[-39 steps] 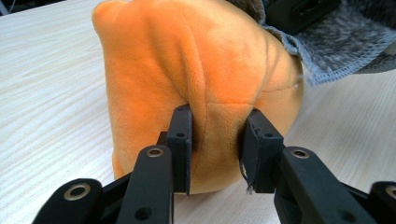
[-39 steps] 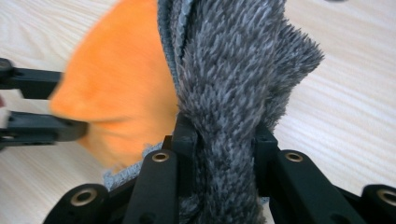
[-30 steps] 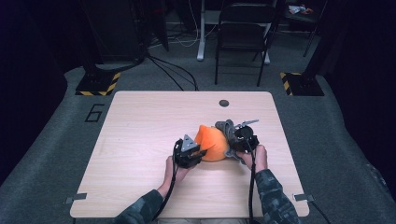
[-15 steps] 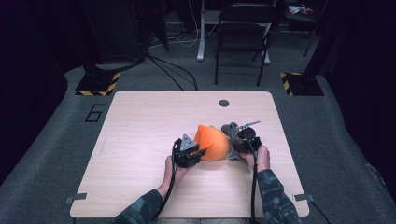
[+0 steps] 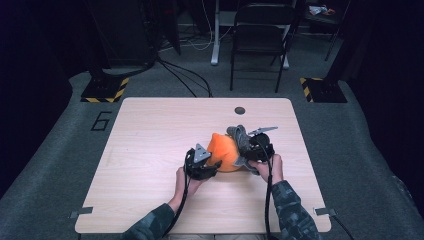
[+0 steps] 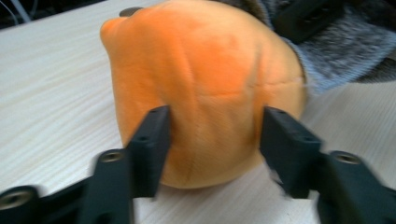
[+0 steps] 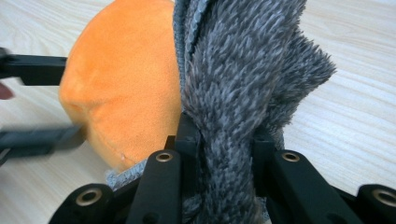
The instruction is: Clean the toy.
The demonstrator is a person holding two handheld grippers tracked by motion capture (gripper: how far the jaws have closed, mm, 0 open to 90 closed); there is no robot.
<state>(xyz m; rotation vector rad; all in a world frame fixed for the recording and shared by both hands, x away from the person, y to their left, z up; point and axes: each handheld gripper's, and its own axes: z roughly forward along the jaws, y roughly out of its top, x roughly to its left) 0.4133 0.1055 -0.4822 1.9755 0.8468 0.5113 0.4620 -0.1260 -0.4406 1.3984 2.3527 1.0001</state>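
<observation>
On the desk (image 5: 150,150), the right hand-held gripper (image 7: 219,140) pinches the grey fuzzy cover (image 7: 243,70) (orange plush (image 6: 205,84) half inside), while the left hand-held gripper (image 6: 212,135), jaws just opening, straddles the plush.

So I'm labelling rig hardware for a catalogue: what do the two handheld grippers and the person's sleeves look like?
Both grippers, left gripper and right gripper, are black, each topped by a grey three-cornered plate, with a black cable trailing back. The fingers are flat black bars on bolted linkages. The sleeves are dark camouflage-patterned.
</observation>
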